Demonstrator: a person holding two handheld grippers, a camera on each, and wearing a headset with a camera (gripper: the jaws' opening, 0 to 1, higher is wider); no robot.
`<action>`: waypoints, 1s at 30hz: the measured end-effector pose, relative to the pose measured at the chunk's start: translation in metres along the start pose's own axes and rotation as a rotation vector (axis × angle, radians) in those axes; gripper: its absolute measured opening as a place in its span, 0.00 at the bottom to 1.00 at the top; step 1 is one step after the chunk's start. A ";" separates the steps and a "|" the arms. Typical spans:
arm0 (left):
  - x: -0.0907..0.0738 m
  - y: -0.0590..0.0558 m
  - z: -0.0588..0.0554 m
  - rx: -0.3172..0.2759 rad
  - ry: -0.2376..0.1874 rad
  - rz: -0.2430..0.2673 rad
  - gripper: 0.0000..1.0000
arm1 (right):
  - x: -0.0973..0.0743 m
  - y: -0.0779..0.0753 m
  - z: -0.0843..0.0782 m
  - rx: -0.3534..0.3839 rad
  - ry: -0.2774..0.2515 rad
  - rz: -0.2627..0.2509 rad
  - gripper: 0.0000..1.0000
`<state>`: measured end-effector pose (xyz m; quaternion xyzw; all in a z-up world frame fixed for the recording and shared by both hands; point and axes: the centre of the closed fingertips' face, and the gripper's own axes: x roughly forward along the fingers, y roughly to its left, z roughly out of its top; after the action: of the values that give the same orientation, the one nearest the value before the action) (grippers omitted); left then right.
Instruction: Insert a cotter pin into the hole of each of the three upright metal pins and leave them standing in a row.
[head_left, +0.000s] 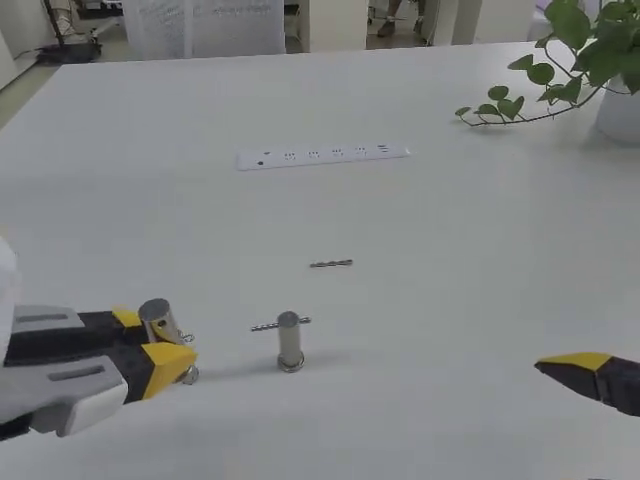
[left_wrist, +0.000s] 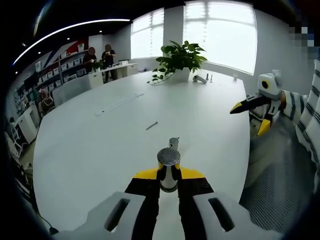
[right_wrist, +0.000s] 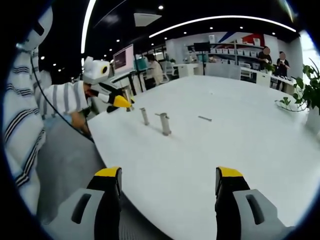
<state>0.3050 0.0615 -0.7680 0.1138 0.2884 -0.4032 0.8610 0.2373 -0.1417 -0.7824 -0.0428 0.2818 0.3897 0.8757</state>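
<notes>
Your left gripper (left_wrist: 169, 176) is clamped on a metal pin (head_left: 155, 312) low over the table (head_left: 450, 230); let go while it is tilted and it may topple into the standing pin (head_left: 290, 348), which already carries a cotter; your right gripper (right_wrist: 168, 172) hangs wide apart, empty; the loose cotter pin (head_left: 331, 264) lies flat and thin, so a shallow pinch could flick it away.

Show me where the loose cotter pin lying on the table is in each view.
Head view: loose cotter pin mid-picture, above the standing metal pin.
Left gripper view: loose cotter pin near centre, beyond the jaws.
Right gripper view: loose cotter pin right of centre, upper half.
Shared landmark: potted plant.
</notes>
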 end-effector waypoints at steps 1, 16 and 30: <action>0.002 -0.003 -0.002 0.009 0.008 -0.001 0.11 | 0.000 0.000 0.000 0.000 0.000 0.002 0.78; 0.033 -0.023 -0.020 -0.001 0.048 -0.013 0.11 | -0.003 -0.002 -0.002 0.012 -0.007 0.000 0.80; 0.058 -0.031 -0.044 -0.027 0.085 -0.009 0.11 | 0.001 -0.001 -0.004 0.019 -0.009 0.005 0.80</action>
<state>0.2933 0.0236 -0.8369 0.1178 0.3305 -0.3980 0.8476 0.2368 -0.1430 -0.7869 -0.0318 0.2818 0.3894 0.8763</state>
